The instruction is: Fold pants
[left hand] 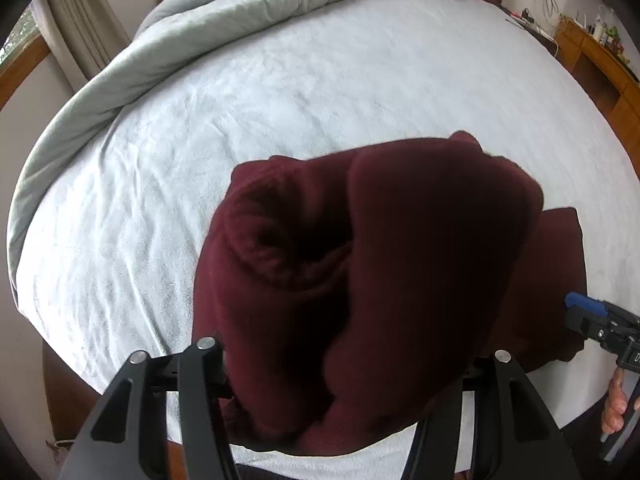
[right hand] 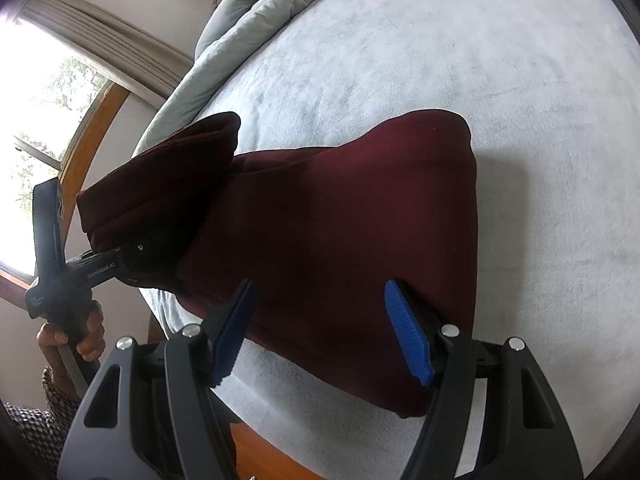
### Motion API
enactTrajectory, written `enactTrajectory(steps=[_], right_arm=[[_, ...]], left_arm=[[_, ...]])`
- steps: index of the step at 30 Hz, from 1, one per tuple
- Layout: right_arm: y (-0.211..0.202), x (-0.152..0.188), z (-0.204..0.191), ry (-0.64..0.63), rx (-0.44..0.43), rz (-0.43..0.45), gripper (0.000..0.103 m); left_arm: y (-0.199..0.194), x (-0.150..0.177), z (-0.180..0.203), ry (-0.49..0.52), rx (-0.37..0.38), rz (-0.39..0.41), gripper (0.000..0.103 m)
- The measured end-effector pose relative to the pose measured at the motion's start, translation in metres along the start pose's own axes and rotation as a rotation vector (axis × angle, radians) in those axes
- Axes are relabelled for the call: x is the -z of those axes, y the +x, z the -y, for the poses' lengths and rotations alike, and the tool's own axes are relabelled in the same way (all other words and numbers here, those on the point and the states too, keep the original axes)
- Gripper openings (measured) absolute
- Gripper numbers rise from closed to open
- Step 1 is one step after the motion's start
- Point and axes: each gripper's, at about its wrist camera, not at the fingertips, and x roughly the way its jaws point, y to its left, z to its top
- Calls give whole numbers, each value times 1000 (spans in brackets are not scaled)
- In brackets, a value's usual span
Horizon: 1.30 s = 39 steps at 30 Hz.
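Note:
Dark maroon pants (right hand: 340,220) lie folded on the white bed sheet (right hand: 440,40). Their left end (right hand: 160,184) is raised off the sheet, over my left gripper (right hand: 132,256). In the left wrist view a thick wad of that cloth (left hand: 360,260) fills the space between the left gripper's (left hand: 352,340) jaws and hides the pads. I cannot see whether they press on it. My right gripper (right hand: 319,286) hovers over the pants' near edge, with its blue pads (right hand: 408,332) wide apart and nothing pinched. It shows again as the right gripper (left hand: 588,312) at the frame's right edge.
A grey duvet (left hand: 200,28) is bunched along the far left of the bed. The wooden bed frame (right hand: 256,444) runs along the near edge. A wooden desk (left hand: 600,64) with small items stands at the far right, and a window (right hand: 40,120) at the left. A hand (right hand: 88,332) holds each gripper.

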Motion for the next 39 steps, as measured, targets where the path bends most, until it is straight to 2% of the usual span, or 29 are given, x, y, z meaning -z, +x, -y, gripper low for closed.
enactTrajectory(steps=[2,10,13,14,15,16,18,20,22,26,31,35,39], right_arm=[[0,0,0,9,-4,0,68],[1,0,-2,3,10,-5,70],[1,0,-2,5,11,-5,70],[1,0,-3,6,12,-4,71],[2,-1,-4,8,13,-3,71],[2,-1,-4,13,14,-1,71],[2,-2,-6,24,5,7,74],[2,-3,-11,10,5,5,74],[2,-3,-15,-4,15,5,74],[-3,-6,-23,-7,-19,14,77],[-3,-15,-28,17,-67,14,79],[2,-28,-39,48,-143,11,83],[10,-45,-55,67,-208,3,85]], left_arm=[[2,-4,1,30,-17,0,57],[-1,-6,-14,-37,33,-12,57],[-18,-6,-24,-95,68,-4,58],[-23,-6,-30,-117,97,3,71],[-29,-5,-34,-151,134,-7,79],[-36,-4,-37,-172,144,-9,80],[-56,-2,-38,-178,199,55,100],[-74,-1,-38,-154,164,136,99],[-78,-3,-38,-129,139,160,99],[-71,-5,-42,-118,176,153,99],[-53,-4,-40,-101,137,136,99],[-38,-1,-45,-101,128,122,99],[-25,1,-52,-91,83,117,99]])
